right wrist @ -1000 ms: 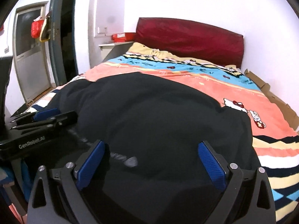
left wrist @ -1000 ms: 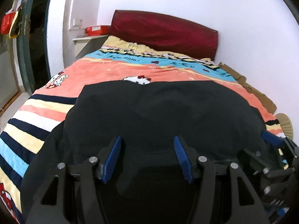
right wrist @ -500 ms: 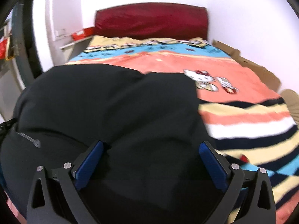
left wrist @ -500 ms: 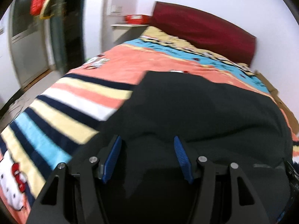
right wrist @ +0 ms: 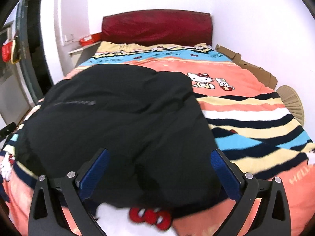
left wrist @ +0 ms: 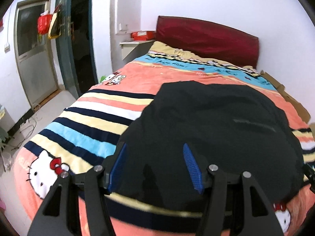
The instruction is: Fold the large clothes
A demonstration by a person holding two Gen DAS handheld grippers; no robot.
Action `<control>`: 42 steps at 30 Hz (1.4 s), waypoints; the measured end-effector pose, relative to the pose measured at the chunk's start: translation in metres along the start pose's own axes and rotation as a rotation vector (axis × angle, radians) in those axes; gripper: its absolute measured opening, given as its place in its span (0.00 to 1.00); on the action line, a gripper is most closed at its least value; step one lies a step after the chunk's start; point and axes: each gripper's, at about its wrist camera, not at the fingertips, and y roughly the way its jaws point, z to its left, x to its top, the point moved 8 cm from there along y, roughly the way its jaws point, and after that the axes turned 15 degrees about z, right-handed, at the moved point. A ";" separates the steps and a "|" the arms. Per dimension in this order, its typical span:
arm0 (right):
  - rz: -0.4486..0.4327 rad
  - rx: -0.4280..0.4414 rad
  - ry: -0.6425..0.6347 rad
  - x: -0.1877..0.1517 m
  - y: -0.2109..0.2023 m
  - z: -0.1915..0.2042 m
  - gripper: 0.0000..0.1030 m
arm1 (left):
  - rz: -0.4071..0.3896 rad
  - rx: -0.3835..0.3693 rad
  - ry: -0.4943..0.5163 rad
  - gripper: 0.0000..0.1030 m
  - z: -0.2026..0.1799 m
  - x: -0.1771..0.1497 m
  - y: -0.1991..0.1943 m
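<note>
A large black garment [left wrist: 212, 129] lies spread on the striped Hello Kitty bedspread [left wrist: 88, 122]; it also shows in the right wrist view [right wrist: 122, 122]. My left gripper [left wrist: 155, 151] is open and empty, its blue-padded fingers over the garment's near left part. My right gripper [right wrist: 159, 157] is open wide and empty over the garment's near right edge. Neither holds cloth. A thin pale zip line [left wrist: 254, 123] marks the garment.
A dark red headboard [left wrist: 206, 39] stands against the white wall. A shelf with a red box [left wrist: 142, 34] is at the bed's far left, beside a dark doorway [left wrist: 80, 39]. Cardboard [right wrist: 248, 66] and a straw fan [right wrist: 291, 102] lie along the bed's right side.
The grippers have moved apart, left one leftward and right one rightward, so neither shows in the other's view. The garment lies flatter, with more bedspread showing at each side.
</note>
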 end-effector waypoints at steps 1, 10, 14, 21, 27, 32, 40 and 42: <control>-0.008 0.004 -0.004 -0.006 -0.008 0.005 0.99 | -0.007 0.002 0.014 0.56 -0.002 -0.005 -0.007; -0.073 0.000 0.009 -0.047 -0.057 0.012 0.99 | -0.054 0.002 0.152 0.63 -0.038 -0.055 -0.064; -0.088 -0.001 0.029 -0.061 -0.069 0.003 1.00 | -0.075 0.000 0.194 0.63 -0.049 -0.068 -0.082; -0.108 -0.005 0.034 -0.079 -0.083 -0.002 1.00 | -0.134 -0.004 0.220 0.63 -0.056 -0.077 -0.112; -0.138 -0.023 0.045 -0.087 -0.095 -0.008 1.00 | -0.162 0.016 0.197 0.63 -0.054 -0.083 -0.126; -0.150 -0.038 0.051 -0.096 -0.101 -0.012 1.00 | -0.180 0.013 0.190 0.63 -0.050 -0.085 -0.132; -0.155 -0.076 0.035 -0.105 -0.104 -0.014 0.99 | -0.163 0.027 0.150 0.63 -0.034 -0.091 -0.125; -0.158 -0.080 0.033 -0.107 -0.105 -0.014 1.00 | -0.158 0.038 0.146 0.63 -0.030 -0.094 -0.122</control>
